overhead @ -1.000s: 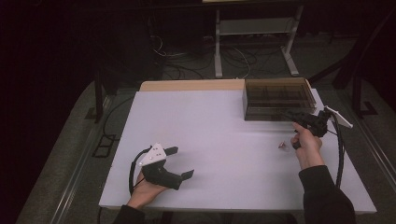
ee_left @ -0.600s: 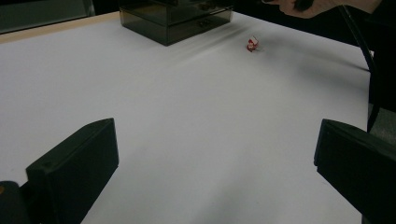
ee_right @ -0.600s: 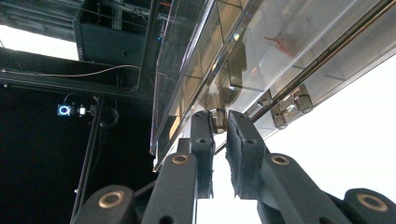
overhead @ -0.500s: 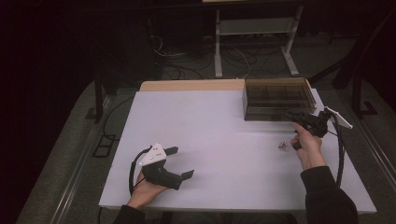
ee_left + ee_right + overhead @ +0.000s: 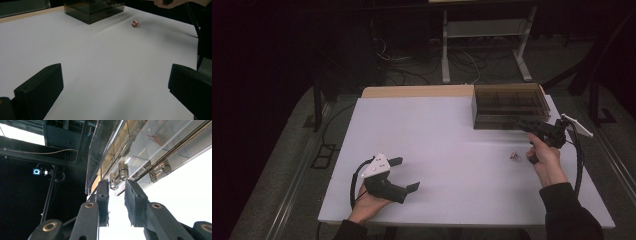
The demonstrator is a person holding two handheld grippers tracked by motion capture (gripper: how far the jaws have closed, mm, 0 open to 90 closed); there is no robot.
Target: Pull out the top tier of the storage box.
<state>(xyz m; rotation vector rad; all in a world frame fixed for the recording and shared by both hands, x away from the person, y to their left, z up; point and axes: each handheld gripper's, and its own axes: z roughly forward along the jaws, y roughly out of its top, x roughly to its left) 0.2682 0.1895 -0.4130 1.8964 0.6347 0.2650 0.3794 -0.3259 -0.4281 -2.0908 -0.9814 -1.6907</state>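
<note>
Facing the front of a smoky clear drawer box (image 5: 510,106) at the far right of the bench (image 5: 437,150), the right gripper (image 5: 523,125) is level, its tips just at the box's lower front corner.

- Drawer box: dark tinted plastic, shallow drawers with small metal pulls (image 5: 123,173); contents cannot be told.
- Right gripper: jaws narrow but parted, having just been opening; nothing is between them, and the pull sits just beyond the tips.
- Small red-and-white item (image 5: 513,156): loose on the bench near the right hand (image 5: 546,160), apart from the box.
- Left gripper (image 5: 404,174): resting near the bench's front left, well apart, jaws wide and empty.

Judgement: the step is taking a drawer pull. It should go best with the tips centred on one pull, closed squarely, then drawn straight out so the light box does not slide.
</note>
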